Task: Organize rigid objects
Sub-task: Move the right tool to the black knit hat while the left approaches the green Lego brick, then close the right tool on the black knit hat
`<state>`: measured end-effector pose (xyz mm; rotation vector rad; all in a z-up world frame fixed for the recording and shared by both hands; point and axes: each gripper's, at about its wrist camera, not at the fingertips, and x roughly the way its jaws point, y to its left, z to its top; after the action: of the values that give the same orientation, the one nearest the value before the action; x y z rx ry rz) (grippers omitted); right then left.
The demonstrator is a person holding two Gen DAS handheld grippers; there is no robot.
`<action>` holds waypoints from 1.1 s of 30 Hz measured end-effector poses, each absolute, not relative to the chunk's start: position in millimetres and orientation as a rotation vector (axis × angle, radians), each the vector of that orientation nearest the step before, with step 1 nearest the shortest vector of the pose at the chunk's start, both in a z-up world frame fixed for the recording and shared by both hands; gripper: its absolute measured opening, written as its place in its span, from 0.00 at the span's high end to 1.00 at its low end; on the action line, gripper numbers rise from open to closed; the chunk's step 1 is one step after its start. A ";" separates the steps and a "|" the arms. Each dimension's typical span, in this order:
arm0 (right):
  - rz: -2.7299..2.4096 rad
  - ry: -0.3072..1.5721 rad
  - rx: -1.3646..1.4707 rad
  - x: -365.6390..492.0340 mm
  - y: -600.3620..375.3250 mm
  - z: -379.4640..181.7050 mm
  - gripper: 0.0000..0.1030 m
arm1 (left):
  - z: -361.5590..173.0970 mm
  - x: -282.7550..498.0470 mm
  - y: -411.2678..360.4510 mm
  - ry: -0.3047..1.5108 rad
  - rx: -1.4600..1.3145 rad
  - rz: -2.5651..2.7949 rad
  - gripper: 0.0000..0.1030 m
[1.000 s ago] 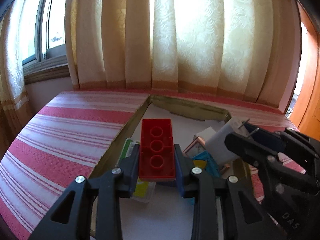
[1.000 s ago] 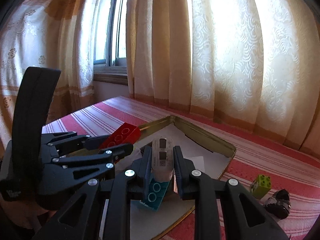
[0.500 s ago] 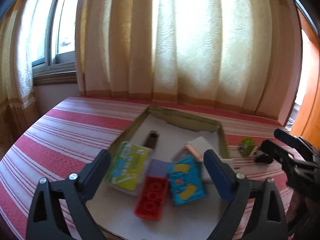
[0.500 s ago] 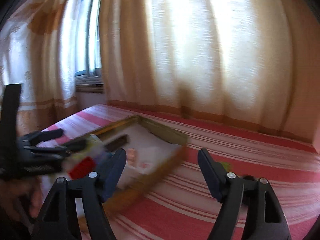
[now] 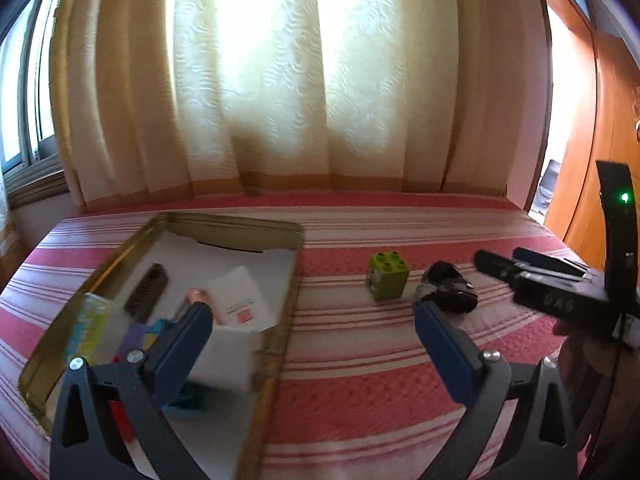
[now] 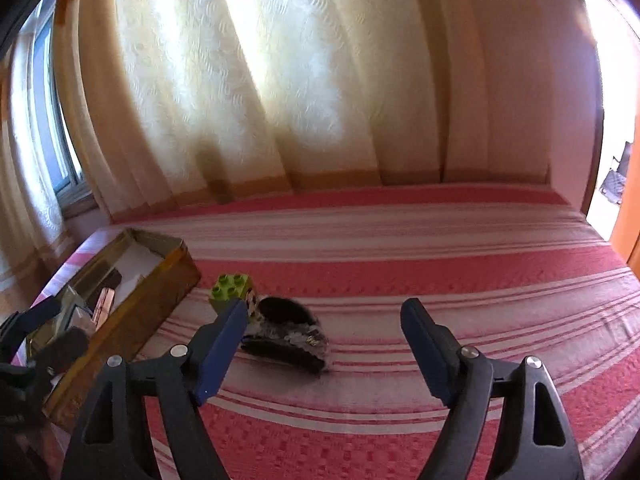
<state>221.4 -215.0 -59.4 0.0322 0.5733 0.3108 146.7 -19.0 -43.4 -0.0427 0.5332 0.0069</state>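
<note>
A gold tin box (image 5: pixel 280 316) sits on the red striped bedspread at the left and holds several items: a white card (image 5: pixel 240 300), a dark brown piece (image 5: pixel 146 292), a yellow-green packet (image 5: pixel 90 328). A lime green brick (image 5: pixel 387 275) and a small black object (image 5: pixel 448 292) lie on the bedspread right of the box. My left gripper (image 5: pixel 312 332) is open and empty, over the box's right edge. My right gripper (image 6: pixel 326 320) is open and empty, just in front of the green brick (image 6: pixel 232 286) and the black object (image 6: pixel 286 332). The box also shows in the right wrist view (image 6: pixel 132 312).
The red and pink striped bedspread (image 6: pixel 440 264) stretches to the right and back. Cream curtains (image 5: pixel 280 80) hang behind it. A window (image 5: pixel 24 120) is at the left and an orange door (image 5: pixel 592 160) at the right. The right gripper's body (image 5: pixel 560 284) shows at the left view's right edge.
Both grippers opened: the left let go of the red brick and the right of the grey card, both into the box. Both then swung right toward the green brick and black object.
</note>
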 end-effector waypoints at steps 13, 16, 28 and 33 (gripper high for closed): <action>0.366 0.800 0.037 270.0 -191.7 -94.1 0.24 | -47.1 175.3 -29.1 0.552 -0.056 0.070 0.00; 0.365 0.796 0.020 266.3 -196.6 -94.0 0.35 | -47.4 178.2 -34.6 0.555 -0.048 0.068 0.00; 0.228 0.762 0.095 266.3 -264.2 -85.6 0.44 | -64.3 219.9 -89.3 0.631 0.049 0.019 0.00; 0.248 0.767 0.117 267.5 -269.6 -85.5 0.41 | -73.2 237.9 -94.2 0.664 0.074 0.031 0.01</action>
<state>267.5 -269.6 -85.5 0.1172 0.7673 0.2483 237.9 -94.2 -73.2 0.0740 0.6642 0.0308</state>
